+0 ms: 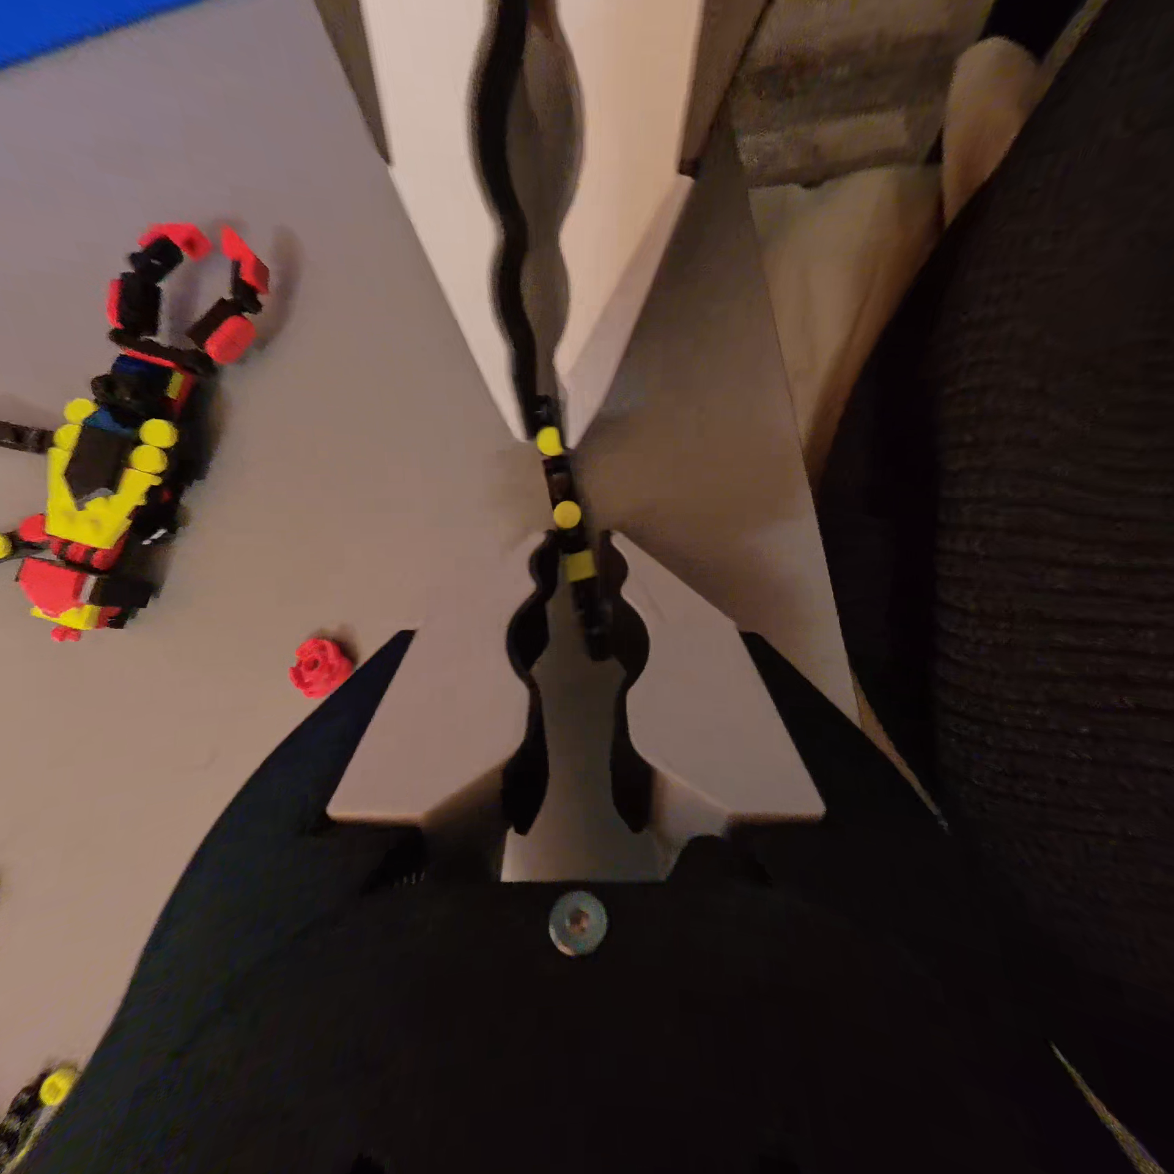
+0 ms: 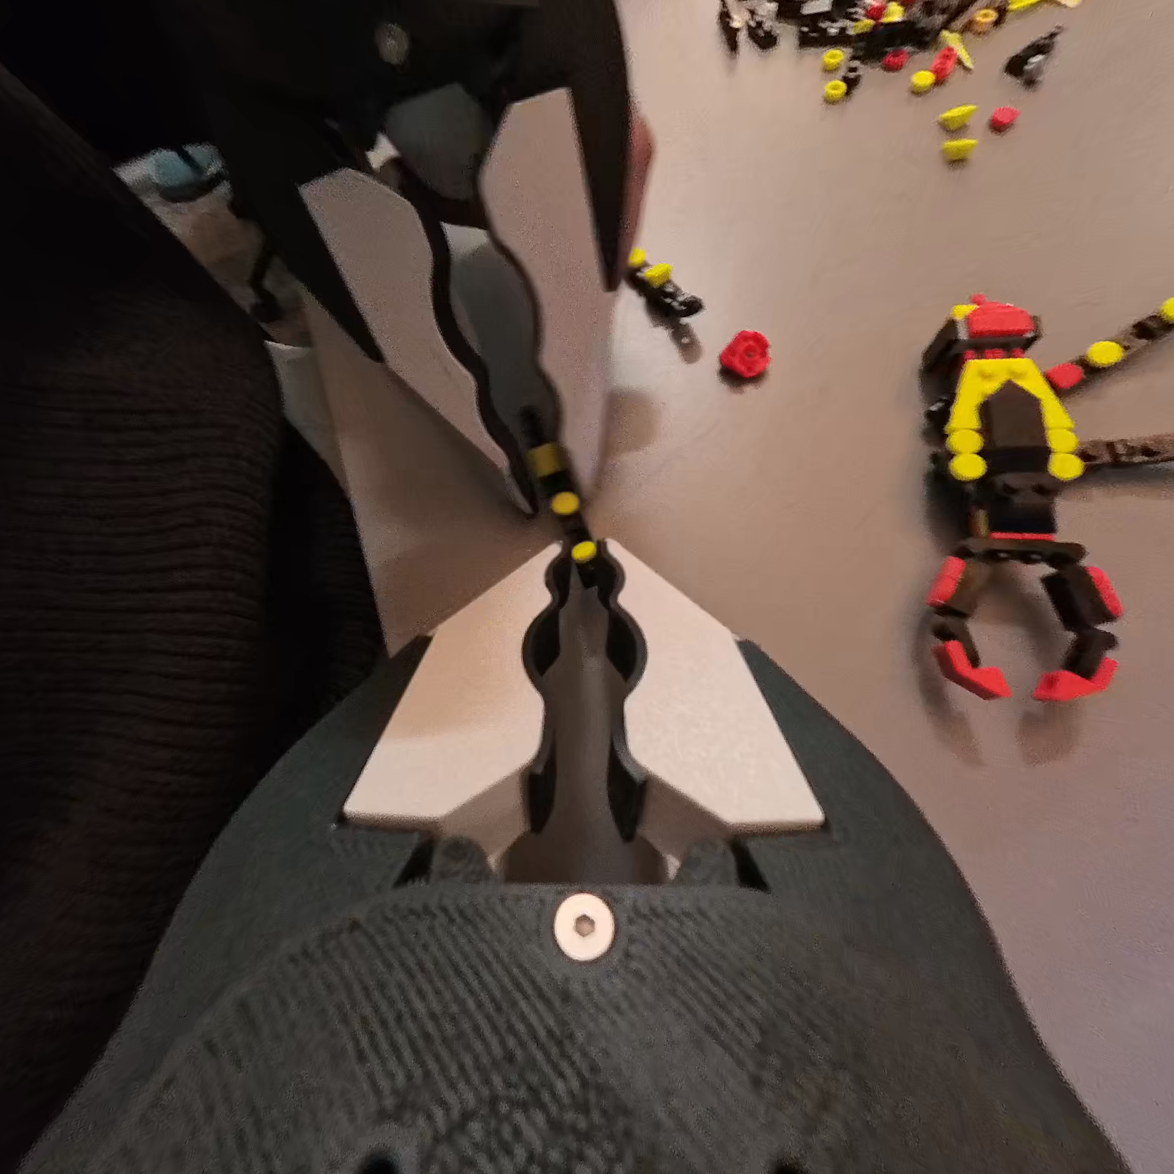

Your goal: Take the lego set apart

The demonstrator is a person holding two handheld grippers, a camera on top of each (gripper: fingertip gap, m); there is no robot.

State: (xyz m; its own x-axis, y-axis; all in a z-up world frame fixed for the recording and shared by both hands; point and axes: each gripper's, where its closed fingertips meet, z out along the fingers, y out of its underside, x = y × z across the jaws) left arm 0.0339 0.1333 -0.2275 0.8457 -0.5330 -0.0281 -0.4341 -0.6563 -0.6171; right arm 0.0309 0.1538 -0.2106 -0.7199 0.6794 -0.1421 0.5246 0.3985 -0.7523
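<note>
A thin black lego limb with yellow studs (image 1: pixel 566 514) is held above the table between my two grippers, which face each other tip to tip. My left gripper (image 1: pixel 575 547) is shut on one end of it. My right gripper (image 2: pixel 584 554) is shut on the other end, and the limb (image 2: pixel 564 502) spans the short gap between them. The opposite gripper shows in each view, the right one (image 1: pixel 549 433) and the left one (image 2: pixel 550 503). The red, yellow and black lego creature (image 1: pixel 108 457) lies flat on the table, apart from both grippers, and also shows in the right wrist view (image 2: pixel 1010 470).
A loose round red piece (image 2: pixel 744 354) lies on the grey table (image 2: pixel 826 826) near the grippers, with a short black-and-yellow limb (image 2: pixel 664 289) beside it. A pile of loose pieces (image 2: pixel 889 44) sits at the far edge. Dark fabric (image 2: pixel 127 508) fills the side by the grippers. My two grippers' fingertips are within a few centimetres of each other.
</note>
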